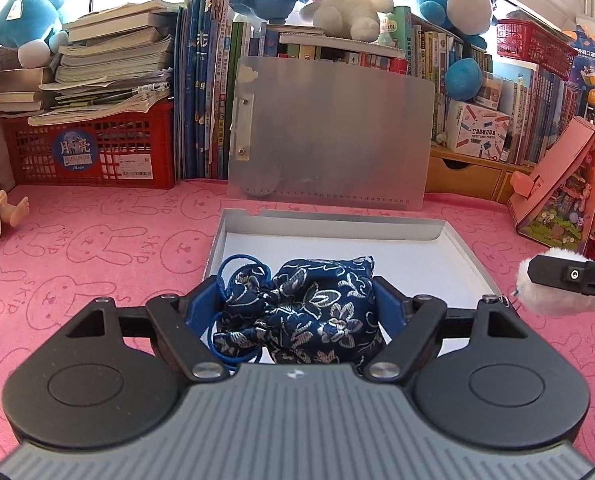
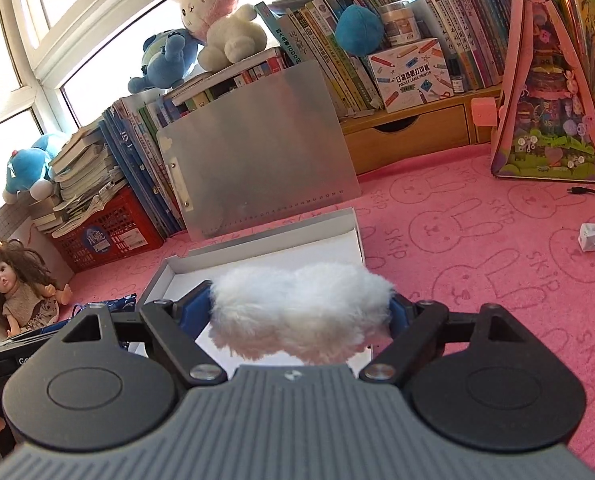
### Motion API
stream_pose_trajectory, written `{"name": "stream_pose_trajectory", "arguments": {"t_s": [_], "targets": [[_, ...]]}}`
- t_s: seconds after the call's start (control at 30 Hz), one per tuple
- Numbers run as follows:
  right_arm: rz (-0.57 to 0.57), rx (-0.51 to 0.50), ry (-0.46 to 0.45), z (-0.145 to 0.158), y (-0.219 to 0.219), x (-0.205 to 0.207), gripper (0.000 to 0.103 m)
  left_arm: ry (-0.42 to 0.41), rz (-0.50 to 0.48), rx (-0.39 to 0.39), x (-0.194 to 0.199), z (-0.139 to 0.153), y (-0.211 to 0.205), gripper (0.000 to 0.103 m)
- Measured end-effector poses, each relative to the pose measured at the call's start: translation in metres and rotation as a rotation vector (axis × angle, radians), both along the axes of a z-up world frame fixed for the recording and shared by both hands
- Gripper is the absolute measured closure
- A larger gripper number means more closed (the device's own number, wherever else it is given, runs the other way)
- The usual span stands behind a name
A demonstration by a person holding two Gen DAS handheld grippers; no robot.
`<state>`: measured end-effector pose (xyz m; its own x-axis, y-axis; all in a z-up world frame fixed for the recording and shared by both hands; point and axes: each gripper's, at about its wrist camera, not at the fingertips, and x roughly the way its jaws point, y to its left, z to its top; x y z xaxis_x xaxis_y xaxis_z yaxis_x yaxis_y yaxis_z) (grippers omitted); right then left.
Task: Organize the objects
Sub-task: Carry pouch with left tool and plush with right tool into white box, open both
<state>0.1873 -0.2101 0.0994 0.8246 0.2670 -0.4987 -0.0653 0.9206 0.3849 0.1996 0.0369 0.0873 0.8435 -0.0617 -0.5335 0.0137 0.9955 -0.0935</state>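
Observation:
My left gripper [image 1: 297,304] is shut on a navy floral drawstring pouch [image 1: 309,316] and holds it over the near left part of a shallow white box [image 1: 337,222] on the pink mat. My right gripper [image 2: 301,312] is shut on a white fluffy puff [image 2: 297,312] and holds it over the same box [image 2: 257,240]. The puff and the right gripper also show at the right edge of the left wrist view [image 1: 553,284]. A corner of the pouch shows at the left of the right wrist view [image 2: 117,304]. The box floor behind both items is bare.
A metal clipboard [image 1: 329,136] leans against books behind the box. A red crate [image 1: 89,148] with stacked books stands at back left, a doll [image 2: 21,288] beside it. A pink toy house [image 2: 549,104], a black cable [image 2: 593,194] and a small white folded paper [image 2: 591,238] are to the right.

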Motion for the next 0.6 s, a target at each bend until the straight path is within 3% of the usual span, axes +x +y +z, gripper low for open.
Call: {"name": "stream_pose_trajectory", "arguments": {"t_s": [0.23,0.6], "targets": [[0.017,0.047,0.060,-0.022,0.006,0.027,0.019,0.050,0.003,0.020,0.036,-0.019,-0.006,0.021],[0.051,-0.030,0.057,-0.033,0.029,0.047,0.019,0.122,0.015,0.027,0.066,-0.048,-0.007,0.021]]}}
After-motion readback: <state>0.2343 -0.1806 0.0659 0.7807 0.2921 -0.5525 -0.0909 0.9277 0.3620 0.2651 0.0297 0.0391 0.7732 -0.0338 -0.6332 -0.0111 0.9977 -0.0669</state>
